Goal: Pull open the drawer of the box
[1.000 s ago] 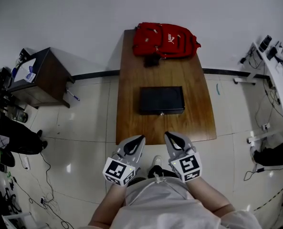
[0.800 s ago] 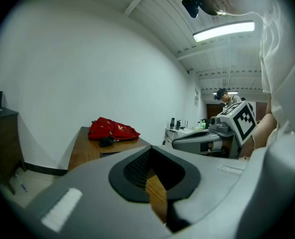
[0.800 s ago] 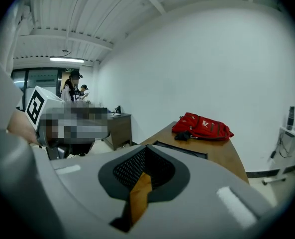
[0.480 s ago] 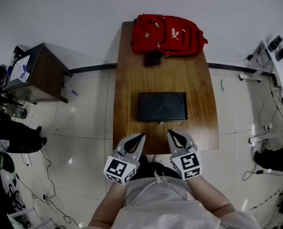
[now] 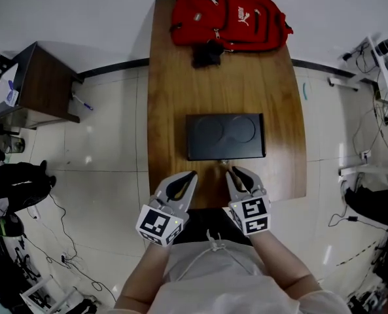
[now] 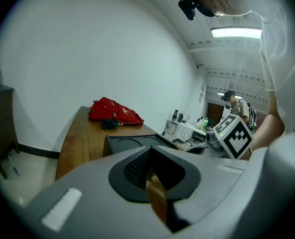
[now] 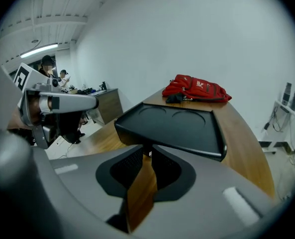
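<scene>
Right tool (image 5: 231, 169) is spreading its jaws with nothing pinched, its tips just short of the small knob (image 7: 148, 155) on the near face of the black box (image 5: 225, 136). Left tool (image 5: 192, 174) hovers at its 9 o'clock, jaws pressed together and empty. That box sits mid-worktop (image 5: 174, 77), with a red backpack (image 5: 229, 18) at its 12 o'clock.
</scene>
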### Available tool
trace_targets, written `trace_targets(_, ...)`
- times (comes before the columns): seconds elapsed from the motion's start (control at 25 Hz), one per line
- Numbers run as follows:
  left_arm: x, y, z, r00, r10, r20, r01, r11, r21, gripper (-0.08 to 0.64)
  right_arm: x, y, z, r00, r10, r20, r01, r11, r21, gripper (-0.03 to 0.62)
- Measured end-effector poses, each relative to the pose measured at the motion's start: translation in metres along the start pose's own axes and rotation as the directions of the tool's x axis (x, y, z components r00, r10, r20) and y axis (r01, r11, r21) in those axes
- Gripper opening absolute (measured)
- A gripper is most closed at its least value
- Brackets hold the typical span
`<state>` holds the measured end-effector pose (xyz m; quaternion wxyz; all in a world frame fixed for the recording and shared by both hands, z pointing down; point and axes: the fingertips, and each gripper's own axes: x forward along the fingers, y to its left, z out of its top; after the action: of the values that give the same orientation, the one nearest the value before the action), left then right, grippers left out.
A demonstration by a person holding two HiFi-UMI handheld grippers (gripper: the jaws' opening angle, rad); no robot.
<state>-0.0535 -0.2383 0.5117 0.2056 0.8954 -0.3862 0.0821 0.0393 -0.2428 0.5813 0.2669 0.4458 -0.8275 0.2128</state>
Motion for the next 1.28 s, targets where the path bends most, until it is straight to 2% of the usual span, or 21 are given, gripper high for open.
trace_targets(0.28, -0.001, 0.019, -0.034, 0.998, -0.02, -0.061, 0.016, 0.998, -0.066, 0.002, 0.033, -0.012, -0.025, 0.996, -0.049, -0.07, 0.056, 0.993, 0.108, 0.106)
trace_targets(0.56, 0.002, 0.028, -0.044, 0.996, -0.036, -0.081, 0.029, 0.995, -0.093, 0.002, 0.048, -0.014, -0.031, 0.993, -0.085, -0.077, 0.098, 0.976, 0.195, 0.107)
trace_targets(0.68, 0.003, 0.023, -0.049, 0.994, -0.056, -0.093, 0.047, 0.994, -0.095, 0.002, 0.048, -0.016, -0.033, 0.993, -0.089, -0.077, 0.104, 0.969, 0.222, 0.089)
trace_targets(1.0, -0.005, 0.022, -0.044, 0.996, -0.043, -0.08, 0.036, 0.996, -0.084, 0.002, 0.048, -0.014, -0.035, 0.994, -0.07, -0.089, 0.089, 0.968, 0.234, 0.071)
trace_targets(1.28, -0.01, 0.004, -0.048, 0.997, -0.046, -0.065, 0.041, 0.996, -0.085, 0.002, 0.037, -0.005, -0.046, 0.993, -0.051, -0.108, 0.073, 0.975, 0.212, 0.071)
